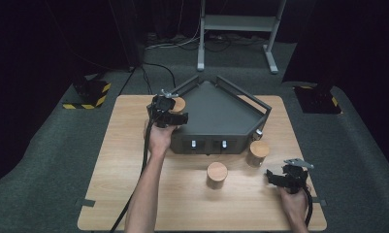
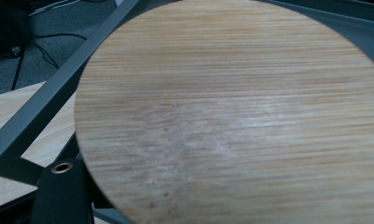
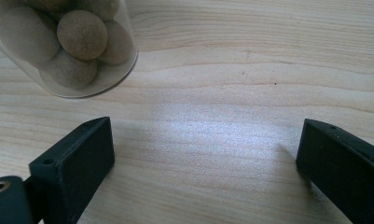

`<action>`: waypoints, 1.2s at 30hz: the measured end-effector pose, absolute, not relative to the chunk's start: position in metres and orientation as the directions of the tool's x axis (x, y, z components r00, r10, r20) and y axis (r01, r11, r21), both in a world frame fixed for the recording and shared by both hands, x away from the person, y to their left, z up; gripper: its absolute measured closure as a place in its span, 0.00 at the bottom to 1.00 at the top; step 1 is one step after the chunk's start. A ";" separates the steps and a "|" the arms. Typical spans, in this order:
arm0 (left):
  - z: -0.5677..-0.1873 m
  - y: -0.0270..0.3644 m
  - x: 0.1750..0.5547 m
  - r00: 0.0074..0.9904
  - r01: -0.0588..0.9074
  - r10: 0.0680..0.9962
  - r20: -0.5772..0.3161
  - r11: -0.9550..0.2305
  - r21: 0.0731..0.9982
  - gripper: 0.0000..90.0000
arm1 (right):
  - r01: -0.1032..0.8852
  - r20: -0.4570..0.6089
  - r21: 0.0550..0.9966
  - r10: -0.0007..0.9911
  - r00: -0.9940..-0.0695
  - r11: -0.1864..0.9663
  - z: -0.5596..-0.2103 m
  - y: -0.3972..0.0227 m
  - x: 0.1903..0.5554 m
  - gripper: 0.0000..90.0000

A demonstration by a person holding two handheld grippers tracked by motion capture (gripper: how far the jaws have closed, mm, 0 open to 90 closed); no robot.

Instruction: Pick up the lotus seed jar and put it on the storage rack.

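Note:
My left gripper [image 1: 175, 115] is shut on a jar with a round wooden lid [image 1: 178, 104], which it holds up at the left corner of the dark grey tray [image 1: 216, 109]. In the left gripper view that lid [image 2: 231, 116] sits very close, with a tray rail [image 2: 40, 102] behind it. Near the table's right front, my right gripper [image 1: 274, 178] stands open just above the bare wood, nothing between its jaws [image 3: 205, 168]. A clear jar of cork balls [image 3: 68, 42] stands ahead of it to the left.
Two more wood-lidded jars stand in front of the tray, one [image 1: 217, 174] mid-table and one [image 1: 258, 153] by the tray's right front corner. The tray has raised rails [image 1: 243, 94]. A metal stand [image 1: 238, 24] is on the floor beyond the table.

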State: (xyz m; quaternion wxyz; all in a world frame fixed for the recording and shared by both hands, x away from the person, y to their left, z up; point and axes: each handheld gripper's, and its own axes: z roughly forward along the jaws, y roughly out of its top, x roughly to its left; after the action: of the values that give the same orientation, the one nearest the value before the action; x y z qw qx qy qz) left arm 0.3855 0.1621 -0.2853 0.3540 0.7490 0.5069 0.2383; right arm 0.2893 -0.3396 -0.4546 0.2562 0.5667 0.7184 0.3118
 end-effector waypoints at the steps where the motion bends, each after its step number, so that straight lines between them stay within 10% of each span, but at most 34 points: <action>1: -0.286 0.161 0.387 0.372 0.591 0.928 -0.001 -0.236 0.771 0.28 | 0.654 -0.015 0.738 0.974 -0.226 0.163 -0.455 -0.340 0.289 0.04; 36: -0.319 0.160 0.395 0.353 0.587 0.936 0.001 -0.222 0.779 0.28 | 0.654 -0.016 0.738 0.974 -0.226 0.164 -0.455 -0.339 0.289 0.04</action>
State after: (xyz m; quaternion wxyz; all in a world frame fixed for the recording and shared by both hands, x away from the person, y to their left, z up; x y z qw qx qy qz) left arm 0.3952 0.1600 -0.3188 0.3550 0.7419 0.5130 0.2459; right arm 0.2893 -0.3394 -0.4546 0.2566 0.5665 0.7185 0.3115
